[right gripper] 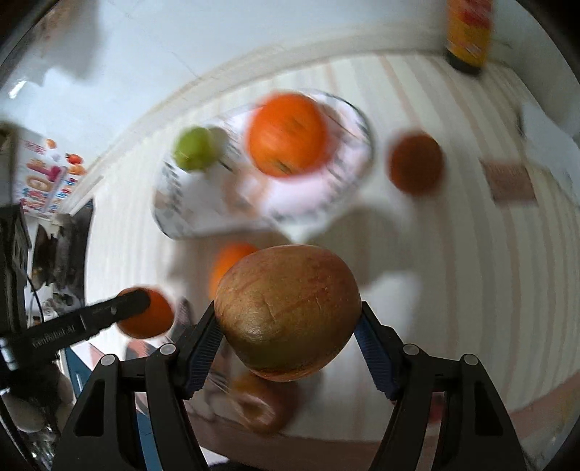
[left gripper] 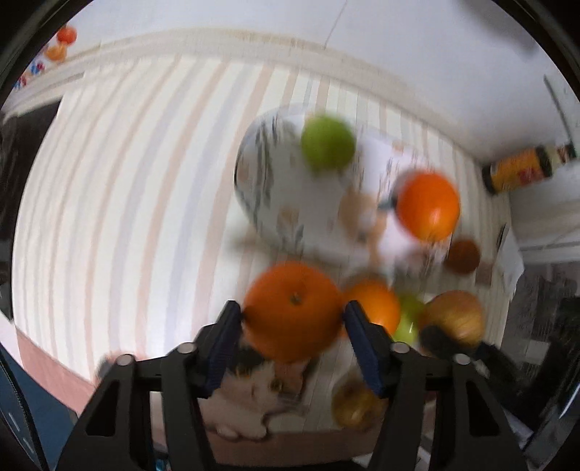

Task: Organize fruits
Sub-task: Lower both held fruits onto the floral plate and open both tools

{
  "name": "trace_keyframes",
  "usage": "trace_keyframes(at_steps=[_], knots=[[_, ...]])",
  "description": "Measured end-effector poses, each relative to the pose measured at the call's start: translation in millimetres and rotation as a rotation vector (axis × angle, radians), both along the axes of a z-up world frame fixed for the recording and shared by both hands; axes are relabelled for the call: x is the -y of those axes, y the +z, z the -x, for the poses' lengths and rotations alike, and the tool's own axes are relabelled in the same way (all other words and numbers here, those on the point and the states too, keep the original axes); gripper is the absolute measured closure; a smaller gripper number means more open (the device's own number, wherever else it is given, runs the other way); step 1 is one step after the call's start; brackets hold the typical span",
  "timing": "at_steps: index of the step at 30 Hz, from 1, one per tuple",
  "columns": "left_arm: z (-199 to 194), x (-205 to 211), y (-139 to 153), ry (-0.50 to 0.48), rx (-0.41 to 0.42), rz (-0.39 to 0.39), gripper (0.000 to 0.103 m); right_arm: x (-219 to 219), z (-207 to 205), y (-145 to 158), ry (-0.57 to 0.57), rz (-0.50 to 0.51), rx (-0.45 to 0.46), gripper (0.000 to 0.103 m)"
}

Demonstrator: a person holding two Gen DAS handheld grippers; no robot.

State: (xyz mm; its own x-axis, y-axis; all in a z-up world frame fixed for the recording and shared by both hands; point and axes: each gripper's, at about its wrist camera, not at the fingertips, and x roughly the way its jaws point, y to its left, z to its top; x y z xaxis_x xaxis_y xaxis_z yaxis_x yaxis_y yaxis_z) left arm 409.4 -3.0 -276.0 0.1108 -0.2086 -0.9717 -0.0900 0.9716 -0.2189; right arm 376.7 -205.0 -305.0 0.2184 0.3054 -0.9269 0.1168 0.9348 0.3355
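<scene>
Tablecloth with pale stripes is covering the table and filling most of both views. A patterned plate is sitting toward the middle, blurred, carrying a green apple at its twelve o'clock edge and an orange fruit at about three o'clock. The left gripper is clamping a large orange between its blue pads, above the cloth at six o'clock from the plate. The right gripper is pinching a brownish-green apple, its pads pressing both flanks. Another orange is lying just beside the held one at three o'clock. A dark reddish fruit is resting on the cloth at three o'clock of the plate. A yellow-labelled bottle is standing at one o'clock.
</scene>
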Motion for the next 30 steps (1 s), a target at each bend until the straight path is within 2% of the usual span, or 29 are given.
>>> trace_keyframes(at_steps=[4,10,14,17,18,20,22,25,26,27,30], knots=[[-50,-4,5,-0.008,0.043,-0.045,0.058,-35,-43,-5,0.042,0.0,0.007,0.029],[-93,-9,-13,-0.001,0.008,-0.066,0.058,-75,-91,-37,0.09,0.04,-0.032,0.029],[-98,-13,-19,0.007,-0.002,-0.062,0.058,-79,-103,-42,0.079,0.041,-0.043,0.029],[-98,-9,-23,-0.011,-0.003,-0.092,0.055,-74,-105,-47,0.073,0.049,-0.073,0.028],[-95,-7,-24,-0.02,-0.01,-0.1,0.055,-74,-107,-51,0.069,0.05,-0.082,0.026],[-89,-6,-23,-0.03,-0.011,-0.132,0.055,-68,-104,-48,0.061,0.022,-0.077,0.011],[-83,-4,-19,-0.034,0.003,-0.157,0.054,-64,-99,-34,0.062,0.033,-0.052,0.01],[-71,-2,-9,-0.048,0.04,-0.2,0.032,-57,-92,-9,0.066,0.069,-0.018,0.009],[-67,-2,-6,-0.053,0.048,-0.212,0.016,-55,-90,-3,0.064,0.096,-0.011,0.008],[-61,-1,-1,-0.059,0.066,-0.224,0.011,-53,-86,3,0.062,0.127,-0.005,0.008],[-45,0,12,-0.06,0.099,-0.235,0.011,-46,-76,19,0.053,0.209,0.015,0.008]])
